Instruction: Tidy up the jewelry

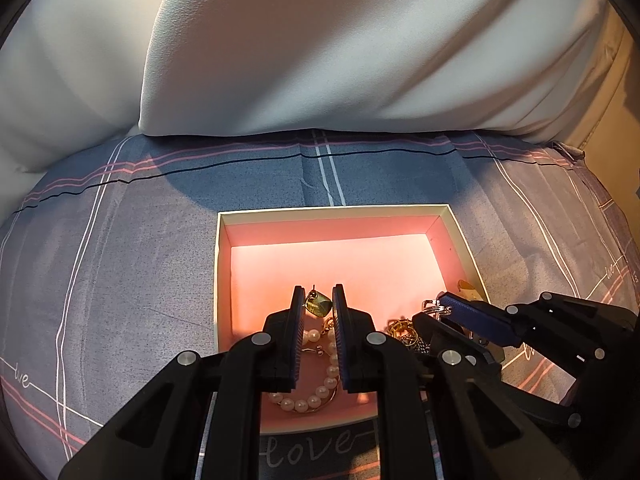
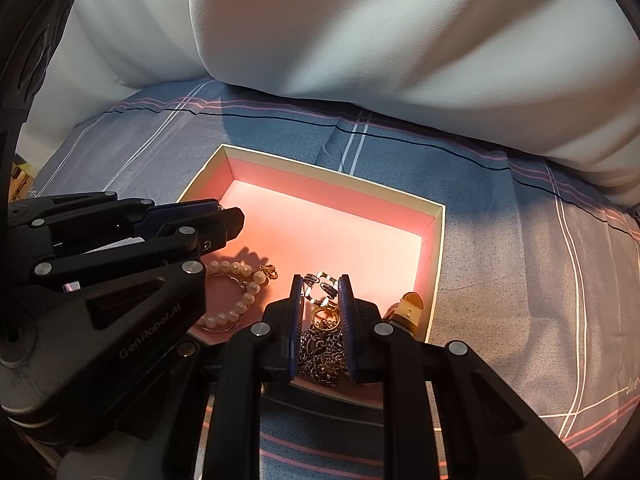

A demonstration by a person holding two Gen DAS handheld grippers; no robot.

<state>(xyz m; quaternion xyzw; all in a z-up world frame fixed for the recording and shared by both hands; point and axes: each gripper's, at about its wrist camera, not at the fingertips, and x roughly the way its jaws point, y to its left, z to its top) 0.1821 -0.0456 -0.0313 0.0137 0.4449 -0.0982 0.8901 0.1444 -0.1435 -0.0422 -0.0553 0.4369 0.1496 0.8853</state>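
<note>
A shallow pink-lined box (image 1: 454, 216) sits on a blue-grey plaid bedsheet (image 1: 120, 272), with white pillows (image 1: 320, 48) beyond its far edge. The left gripper (image 1: 319, 300) reaches into the near part of the box, its jaws slightly apart with a green-gold earring (image 1: 318, 305) between the tips; whether the pads touch it cannot be told. Under it lies a pearl bracelet (image 1: 316, 394). The right gripper (image 2: 320, 290) hangs over the box's near right part, its jaws parted around a ring-shaped clasp (image 2: 322, 285), above a gold ring (image 2: 326, 316) and a heap of dark chain (image 2: 322, 354). A tan piece (image 2: 409, 309) rests against the right wall.
</note>
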